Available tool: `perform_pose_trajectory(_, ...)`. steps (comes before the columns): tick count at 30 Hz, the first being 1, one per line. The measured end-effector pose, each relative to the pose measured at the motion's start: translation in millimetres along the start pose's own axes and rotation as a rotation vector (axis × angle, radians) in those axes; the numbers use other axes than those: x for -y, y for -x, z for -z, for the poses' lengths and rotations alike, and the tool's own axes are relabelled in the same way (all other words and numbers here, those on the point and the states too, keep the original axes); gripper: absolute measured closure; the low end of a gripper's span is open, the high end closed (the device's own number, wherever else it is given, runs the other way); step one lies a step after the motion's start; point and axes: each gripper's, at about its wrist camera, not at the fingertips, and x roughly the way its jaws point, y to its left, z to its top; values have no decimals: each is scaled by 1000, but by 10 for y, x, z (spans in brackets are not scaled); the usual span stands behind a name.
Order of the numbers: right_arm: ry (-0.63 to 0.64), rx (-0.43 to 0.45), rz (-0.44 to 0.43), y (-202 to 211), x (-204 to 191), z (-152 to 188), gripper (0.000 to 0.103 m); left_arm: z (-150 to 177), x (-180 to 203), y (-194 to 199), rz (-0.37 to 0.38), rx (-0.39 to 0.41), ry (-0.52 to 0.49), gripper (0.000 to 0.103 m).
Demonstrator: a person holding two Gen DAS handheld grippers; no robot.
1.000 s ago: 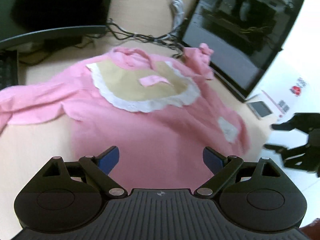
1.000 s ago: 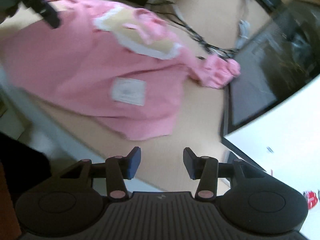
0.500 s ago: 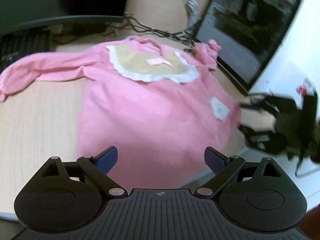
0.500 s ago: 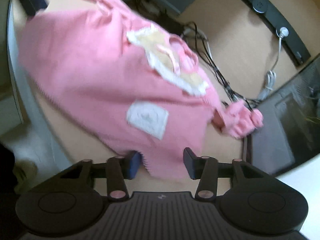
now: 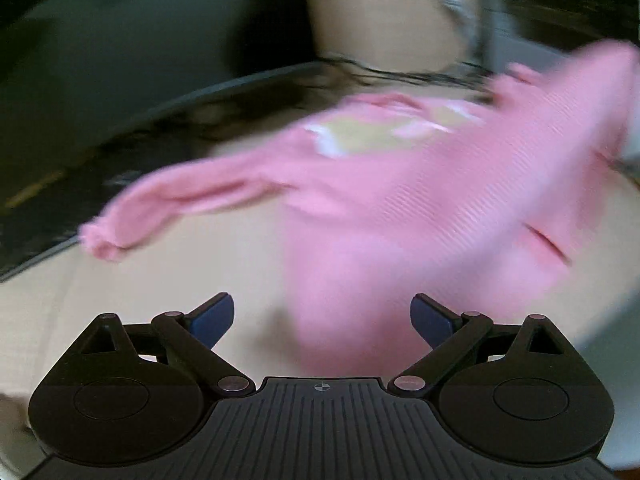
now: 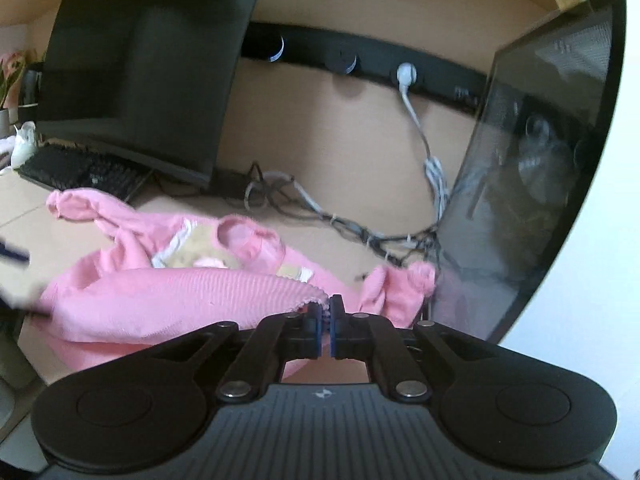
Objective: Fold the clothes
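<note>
Forward, right tongs (image 6: 329, 312) pinching sweater (image 6: 192, 292) hem

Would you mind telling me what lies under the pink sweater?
The pink sweater rests on the light wooden desk, bare beside it. Whatever lies beneath its body is covered; its hem is pinched in the right gripper.

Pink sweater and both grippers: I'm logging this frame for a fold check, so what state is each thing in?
pink sweater: partly folded, hem edge lifted and carried over the body
left sleeve: spread out flat on the desk
right gripper: shut on the sweater's hem
left gripper: open, holding nothing, the sweater's lower edge lying between its fingers
monitor: screen dark
white plug: plugged into the black power strip
</note>
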Motion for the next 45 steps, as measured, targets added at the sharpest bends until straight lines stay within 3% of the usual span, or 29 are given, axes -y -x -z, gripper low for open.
perform_pose_trajectory(4,43,-12,52,-120,-77,233,99,-195,-336,-65,-189,47,72,5)
perform_pose_trajectory(6,51,-33,71,-194,-135,366,99,-236,-523,-68,-227,44,126,5)
perform_pose_trajectory(8,54,-60,87,-255,-180,489,99,-239,-646,-3,-160,38,173,5)
perform_pose_trajectory(11,10,-112,83,-298,-178,655,95,-169,-606,149,93,24,154,4)
perform_pose_trajectory(13,-6,-139,82,-330,-184,716,94,-73,-389,202,225,11,51,4)
perform_pose_trajectory(16,-59,-119,67,-303,-153,613,97,77,13,151,264,-10,-127,3)
perform_pose_trajectory(19,-142,-41,62,-150,-11,356,99,161,244,15,211,-21,-219,4)
perform_pose_trajectory(23,-170,-10,81,-83,99,205,99,124,203,-185,55,14,-217,4)
perform_pose_trajectory(27,-144,-70,112,-179,33,430,98,-22,-231,-219,-170,80,-50,4)
perform_pose_trajectory(31,-133,-125,141,-270,-66,716,93,-80,-724,-1,-253,121,145,4)
perform_pose_trajectory(33,-107,-137,146,-330,-138,770,82,-80,-800,77,-170,121,176,4)
perform_pose_trajectory(35,-59,-131,129,-393,-237,750,75,-92,-626,132,-66,124,128,3)
perform_pose_trajectory(37,-79,-117,73,-412,-267,620,78,-105,-452,188,39,126,80,3)
perform_pose_trajectory(38,-112,-103,43,-391,-234,526,92,-111,-365,215,91,127,56,3)
perform_pose_trajectory(39,-157,-80,22,-346,-173,414,97,-117,-278,243,143,128,32,3)
perform_pose_trajectory(42,-288,-11,-24,-197,37,110,97,-121,146,272,239,153,-74,1)
perform_pose_trajectory(45,-366,31,-56,-99,196,-110,98,-36,578,248,255,188,-191,1)
